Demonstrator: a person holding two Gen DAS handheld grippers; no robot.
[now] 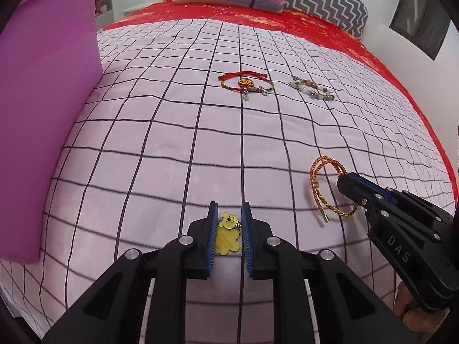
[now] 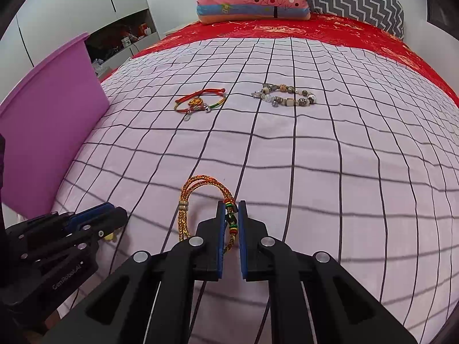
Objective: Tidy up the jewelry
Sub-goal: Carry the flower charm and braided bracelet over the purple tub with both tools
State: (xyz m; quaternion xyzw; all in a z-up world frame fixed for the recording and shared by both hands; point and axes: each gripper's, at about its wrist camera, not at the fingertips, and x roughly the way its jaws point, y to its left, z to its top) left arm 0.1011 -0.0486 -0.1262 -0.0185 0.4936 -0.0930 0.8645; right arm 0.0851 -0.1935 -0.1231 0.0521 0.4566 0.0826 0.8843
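On the bed (image 1: 172, 132): left gripper (image 1: 229, 215) part-open around bear charm (image 1: 227, 236), grip uncertain. Right gripper (image 2: 231, 210) nearly closed on braided bracelet (image 2: 198, 189). Red bracelet (image 2: 200, 103), beaded bracelet (image 2: 287, 96) still unsorted; purple bin (image 1: 48, 86) contents hidden. Judged early.

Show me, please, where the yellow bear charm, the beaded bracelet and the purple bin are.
yellow bear charm (image 1: 227, 236): left wrist view, on its body.
beaded bracelet (image 2: 287, 96): right wrist view, on its beads.
purple bin (image 1: 46, 91): left wrist view, on its side wall.
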